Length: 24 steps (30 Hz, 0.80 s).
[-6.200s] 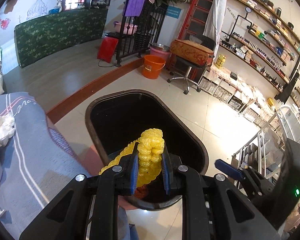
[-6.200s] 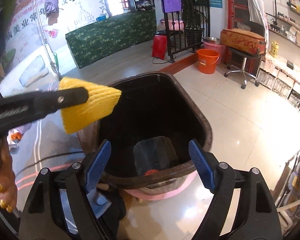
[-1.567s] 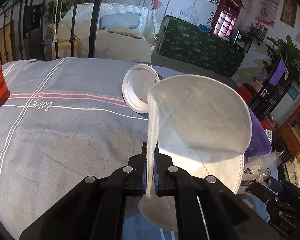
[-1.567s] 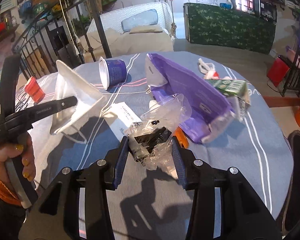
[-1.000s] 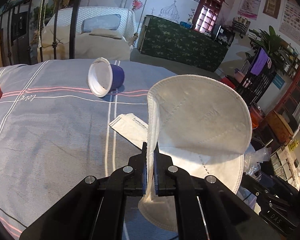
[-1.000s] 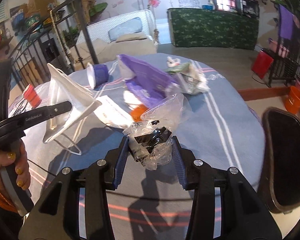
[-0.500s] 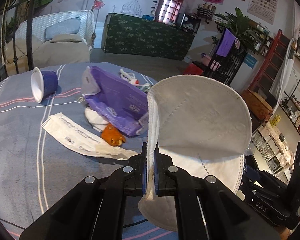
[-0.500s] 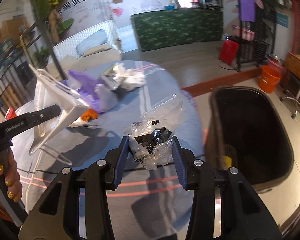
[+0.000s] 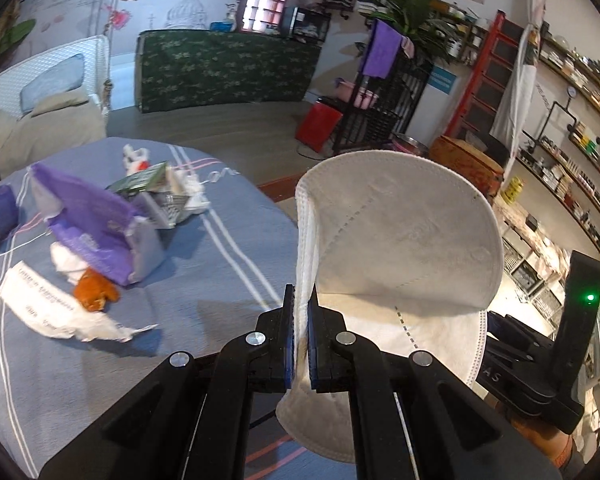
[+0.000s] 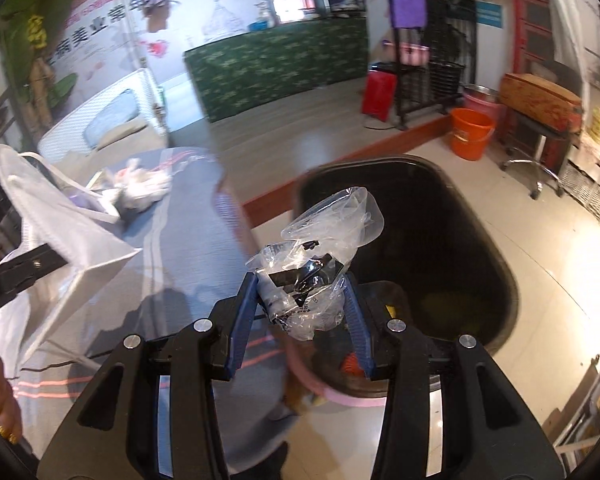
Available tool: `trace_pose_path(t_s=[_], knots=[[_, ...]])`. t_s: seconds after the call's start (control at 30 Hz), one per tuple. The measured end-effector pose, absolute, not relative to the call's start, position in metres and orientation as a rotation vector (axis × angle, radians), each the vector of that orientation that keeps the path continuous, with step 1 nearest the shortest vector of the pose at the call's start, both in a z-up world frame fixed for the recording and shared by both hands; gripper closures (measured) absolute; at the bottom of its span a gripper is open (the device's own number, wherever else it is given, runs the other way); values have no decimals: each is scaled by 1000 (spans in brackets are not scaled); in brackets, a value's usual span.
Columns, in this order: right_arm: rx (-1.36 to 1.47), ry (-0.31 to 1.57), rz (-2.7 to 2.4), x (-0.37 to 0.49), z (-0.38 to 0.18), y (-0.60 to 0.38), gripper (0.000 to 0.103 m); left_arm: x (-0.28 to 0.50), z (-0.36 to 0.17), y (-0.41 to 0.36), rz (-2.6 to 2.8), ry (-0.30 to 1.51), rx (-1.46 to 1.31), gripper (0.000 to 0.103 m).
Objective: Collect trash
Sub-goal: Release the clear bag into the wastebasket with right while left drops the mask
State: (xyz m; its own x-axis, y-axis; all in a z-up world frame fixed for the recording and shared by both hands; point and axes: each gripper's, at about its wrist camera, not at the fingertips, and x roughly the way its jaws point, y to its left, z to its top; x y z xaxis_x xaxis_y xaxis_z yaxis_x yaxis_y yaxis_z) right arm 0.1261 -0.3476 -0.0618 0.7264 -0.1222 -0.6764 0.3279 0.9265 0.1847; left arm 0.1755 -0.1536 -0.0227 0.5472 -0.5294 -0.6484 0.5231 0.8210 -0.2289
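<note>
My left gripper point(image 9: 301, 308) is shut on the edge of a white folded face mask point(image 9: 404, 236), which stands up over the table's right edge. The same face mask point(image 10: 56, 240) shows at the left of the right wrist view, with a hand below it. My right gripper point(image 10: 302, 300) is shut on a crumpled clear plastic bag point(image 10: 312, 272) with black print, held just over the near rim of the black trash bin point(image 10: 460, 240). Yellow and red scraps lie at the bin's bottom.
On the grey striped tablecloth point(image 9: 204, 280) lie a purple package point(image 9: 96, 220), a torn white paper wrapper point(image 9: 48, 308), an orange scrap point(image 9: 96, 290), a green carton point(image 9: 144, 180) and a purple cup point(image 9: 0, 212). An orange bucket point(image 10: 470, 134) and a stool point(image 10: 540, 120) stand beyond the bin.
Both grippers have swung right, away from the table's middle toward the bin. The bin now lies right under the plastic bag. Both grips are unchanged.
</note>
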Motion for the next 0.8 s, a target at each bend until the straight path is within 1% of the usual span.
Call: trace_pose_path(t_s=[0.4,0.7,0.77,0.8], knots=[[306,782,-351,145,-102,-395,59,174,-27,-198,-715,769,58,97],[335,844,-357,160,-126,-407,59,177,-34,-220,-726,791,84,97],[351,854,-358,161,-132,-412,55,177,-35,-224,-727,798,84,97],[356,855,-363,160,-133,-412,50,178,-36,-226,-727,800,87,97]])
